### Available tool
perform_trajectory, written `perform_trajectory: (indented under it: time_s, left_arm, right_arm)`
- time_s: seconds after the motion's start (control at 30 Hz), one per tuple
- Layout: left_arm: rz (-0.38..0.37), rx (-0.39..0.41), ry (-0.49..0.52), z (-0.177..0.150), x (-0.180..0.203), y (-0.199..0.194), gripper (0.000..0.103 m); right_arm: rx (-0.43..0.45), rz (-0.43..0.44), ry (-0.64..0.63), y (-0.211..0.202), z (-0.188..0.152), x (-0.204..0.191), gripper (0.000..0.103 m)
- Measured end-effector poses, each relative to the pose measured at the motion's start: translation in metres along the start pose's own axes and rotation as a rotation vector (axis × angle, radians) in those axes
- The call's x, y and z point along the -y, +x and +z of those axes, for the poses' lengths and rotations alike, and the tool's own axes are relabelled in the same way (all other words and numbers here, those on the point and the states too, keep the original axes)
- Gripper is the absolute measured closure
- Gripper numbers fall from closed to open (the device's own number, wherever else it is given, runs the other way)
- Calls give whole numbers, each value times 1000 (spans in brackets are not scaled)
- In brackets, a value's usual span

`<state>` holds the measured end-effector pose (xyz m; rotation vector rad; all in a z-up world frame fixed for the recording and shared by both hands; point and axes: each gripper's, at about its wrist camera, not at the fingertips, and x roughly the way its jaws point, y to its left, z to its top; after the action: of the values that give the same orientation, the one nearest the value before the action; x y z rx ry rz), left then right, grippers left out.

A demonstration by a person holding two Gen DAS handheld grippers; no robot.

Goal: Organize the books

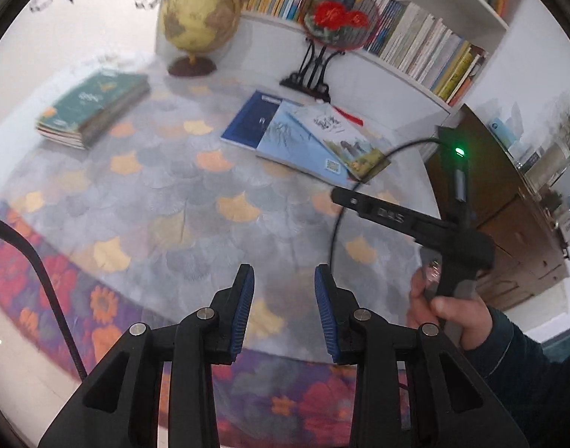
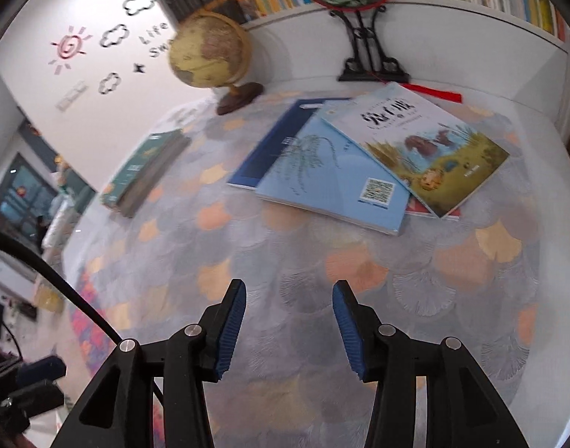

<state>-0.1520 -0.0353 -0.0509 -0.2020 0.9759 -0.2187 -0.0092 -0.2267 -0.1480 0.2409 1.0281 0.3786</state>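
The worktop [image 2: 359,268] wears a pale cloth printed with grey and orange fan-shaped leaves, laid over a second cloth [image 1: 61,291] of red and orange flowers on purple. At twelve o'clock a white bookcase [image 1: 408,86] runs along the far edge, its shelves packed with upright spines. A yellowish globe [image 2: 210,56] on a dark foot stands at eleven o'clock, and a round red-flowered screen on a black stand [image 2: 370,52] at one o'clock. The white wall [image 2: 98,86] at ten o'clock carries a pink sun and black cloud stickers. A dark wooden cabinet [image 1: 508,205] stands at three o'clock.
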Motion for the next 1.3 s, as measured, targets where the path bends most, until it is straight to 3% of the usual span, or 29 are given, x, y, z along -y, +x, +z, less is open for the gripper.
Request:
perform_trajectory:
  time_s: [0.13, 0.2, 0.3, 0.33, 0.43, 0.5, 0.53, 0.6, 0.67, 0.77, 0.9, 1.1, 1.2, 1.3]
  left_arm:
    - [69, 88, -12, -25, 41, -30, 69]
    - [79, 119, -66, -32, 55, -40, 67]
    - [48, 126, -120, -41, 75, -49, 67]
    - [68, 120, -116, -43, 83, -51, 67]
    - [122, 124, -101, -48, 98, -57, 67]
    - [135, 132, -119, -53, 106, -59, 49]
    - [134, 145, -134, -55, 111, -60, 27]
    - [102, 189, -163, -53, 116, -57, 21]
    - [61, 184, -175, -42, 125, -39, 21]
    - [65, 130, -190, -13, 137, 8, 21]
    - [78, 100, -207, 33, 159, 68, 21]
    - [173, -5, -227, 95, 170, 155, 22]
    - [177, -38, -255, 102, 162, 174, 26]
    - [155, -55, -285, 108, 149, 192, 33]
  right_arm:
    - [14, 26, -74, -23, -10, -8, 56]
    - [1, 13, -109, -35, -14, -9, 56]
    - [5, 46, -120, -67, -17, -3, 54]
    - [14, 52, -123, -77, -18, 2, 48]
    - [29, 64, -137, -95, -20, 14, 47]
    - [15, 65, -141, -98, -19, 24, 47]
    - [6, 68, -134, -99, -19, 33, 47]
    - [-4, 74, -125, -102, -19, 46, 47]
    - [-17, 64, -132, -104, -19, 65, 47]
    - [-35, 38, -158, -104, -9, 100, 47]
    - [-49, 46, -143, -89, 31, 151, 47]
    - [-85, 4, -40, -29, 111, 209, 47]
    - [-114, 26, 75, 5, 138, 233, 47]
    - [-113, 22, 78, 31, 156, 239, 48]
